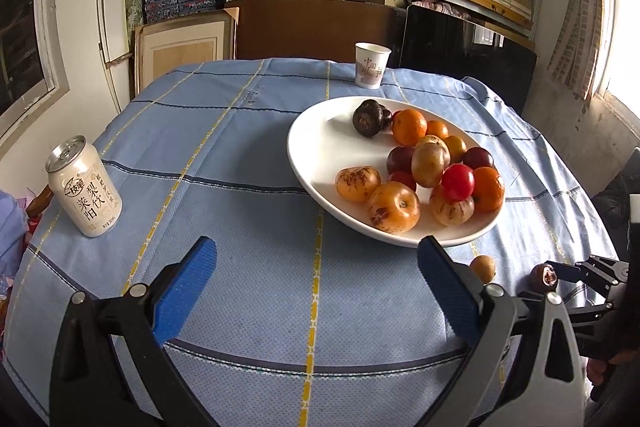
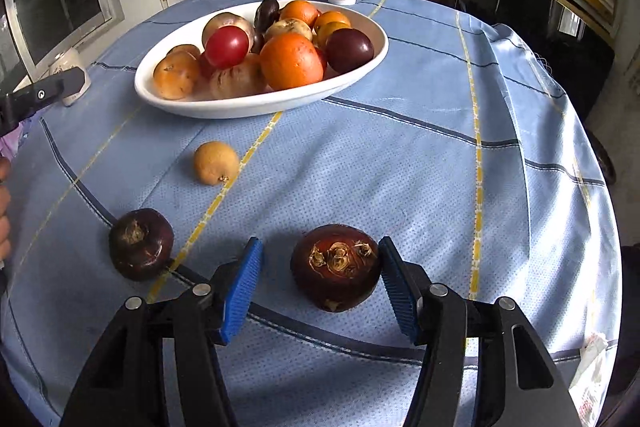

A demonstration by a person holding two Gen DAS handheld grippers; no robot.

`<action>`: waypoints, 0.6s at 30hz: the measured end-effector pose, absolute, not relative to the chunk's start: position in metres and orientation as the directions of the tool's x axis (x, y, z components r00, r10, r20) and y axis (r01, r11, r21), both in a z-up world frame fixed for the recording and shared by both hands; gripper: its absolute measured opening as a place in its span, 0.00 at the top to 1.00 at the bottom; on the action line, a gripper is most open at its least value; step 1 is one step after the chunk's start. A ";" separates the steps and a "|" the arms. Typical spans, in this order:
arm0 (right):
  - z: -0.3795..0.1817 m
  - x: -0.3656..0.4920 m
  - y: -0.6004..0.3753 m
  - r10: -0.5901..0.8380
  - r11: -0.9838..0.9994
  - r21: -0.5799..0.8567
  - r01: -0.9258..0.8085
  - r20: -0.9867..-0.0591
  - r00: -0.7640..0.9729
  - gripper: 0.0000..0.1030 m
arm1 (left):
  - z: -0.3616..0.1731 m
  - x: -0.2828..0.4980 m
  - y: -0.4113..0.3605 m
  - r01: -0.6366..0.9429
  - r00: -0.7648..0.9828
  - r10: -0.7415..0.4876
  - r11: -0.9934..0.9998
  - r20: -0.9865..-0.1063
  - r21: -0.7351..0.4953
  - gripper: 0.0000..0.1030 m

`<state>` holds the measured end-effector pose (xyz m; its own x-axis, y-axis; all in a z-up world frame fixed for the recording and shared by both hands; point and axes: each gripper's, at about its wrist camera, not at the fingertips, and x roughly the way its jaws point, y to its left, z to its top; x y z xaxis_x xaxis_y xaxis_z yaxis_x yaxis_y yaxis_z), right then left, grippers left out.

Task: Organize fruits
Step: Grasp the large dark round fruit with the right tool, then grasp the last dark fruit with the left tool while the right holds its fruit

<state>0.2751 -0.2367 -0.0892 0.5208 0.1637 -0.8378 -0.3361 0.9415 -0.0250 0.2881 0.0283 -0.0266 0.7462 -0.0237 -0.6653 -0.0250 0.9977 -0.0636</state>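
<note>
Left wrist view. My left tool (image 1: 316,267) hangs released, jaws wide apart, over bare blue cloth on the worktop (image 1: 240,147). The white plate (image 1: 312,155) lies ahead and to the right, piled with oranges, tomatoes and dark fruits. A drink can (image 1: 83,187) stands well apart at far left; a paper cup (image 1: 371,65) stands beyond the plate. Just off the plate's near rim sits 1 small tan fruit (image 1: 483,268). Farther right, the right tool's black linkage reaches in beside a dark fruit; which dark fruit it is I cannot tell from here.

Right wrist view. My right tool (image 2: 320,285) is released, its 2 blue pads straddling the dark chestnut-like fruit (image 2: 335,267), which rests on the cloth. The right pad looks to be touching or just beside it; the left pad stands apart. The fruit is squat and round with no marked long axis; its budded crown faces up toward the camera. A second dark fruit (image 2: 141,244) lies to the left, and the tan fruit (image 2: 216,163) lies between it and the plate (image 2: 360,67).

Judgement: the right tool is nearer; closing needs only the left pad brought in, squarely across the fruit's width.
</note>
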 end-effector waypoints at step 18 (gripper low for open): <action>-0.072 0.279 -0.259 0.236 0.962 0.107 -0.251 -0.789 0.567 0.59 | -0.061 0.255 -0.084 0.498 0.557 -0.336 0.867 -0.759 -0.017 0.19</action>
